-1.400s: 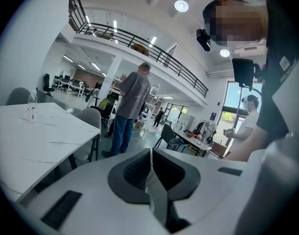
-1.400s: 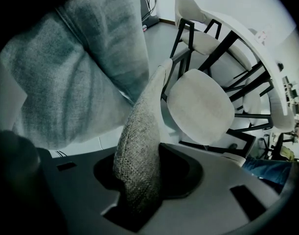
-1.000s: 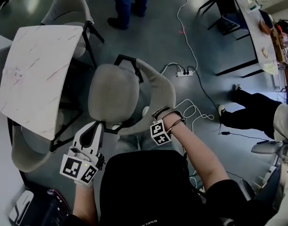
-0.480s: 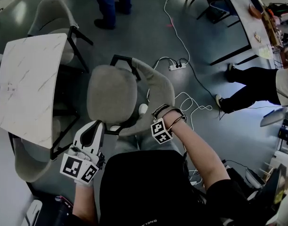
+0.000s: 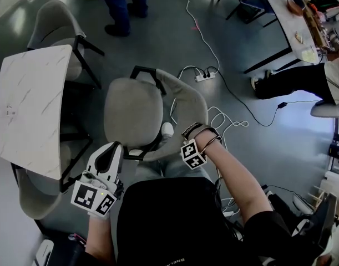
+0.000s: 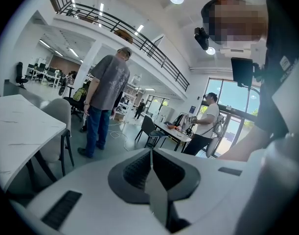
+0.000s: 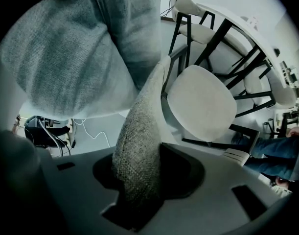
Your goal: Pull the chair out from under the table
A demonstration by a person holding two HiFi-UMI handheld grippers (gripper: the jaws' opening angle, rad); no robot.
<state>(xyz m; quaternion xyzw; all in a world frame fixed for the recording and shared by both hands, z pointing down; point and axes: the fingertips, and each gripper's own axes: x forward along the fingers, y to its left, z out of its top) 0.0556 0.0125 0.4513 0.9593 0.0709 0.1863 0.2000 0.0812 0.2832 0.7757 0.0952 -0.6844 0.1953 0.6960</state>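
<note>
The grey upholstered chair (image 5: pixel 133 115) stands to the right of the white marble table (image 5: pixel 30 107), its seat out from under the tabletop. Its curved backrest (image 5: pixel 187 103) faces me. My right gripper (image 5: pixel 187 134) points down over the backrest's top edge and is shut on it. In the right gripper view the woven backrest (image 7: pixel 139 170) fills the gap between the jaws, with the seat (image 7: pixel 202 102) below. My left gripper (image 5: pixel 110 150) hovers by the seat's near corner. It is shut and holds nothing, and its jaws meet in the left gripper view (image 6: pixel 150 166).
Two more grey chairs (image 5: pixel 55 21) (image 5: pixel 33 195) stand at the table's far and near sides. A power strip (image 5: pixel 204 76) and white cables lie on the floor behind the chair. A person (image 5: pixel 119 4) stands beyond, another (image 5: pixel 291 79) sits by a desk (image 5: pixel 280 10) at right.
The chair, with my right gripper on its backrest, has drawn away from the table and the gap between them has widened. The left gripper keeps its place beside the seat.
</note>
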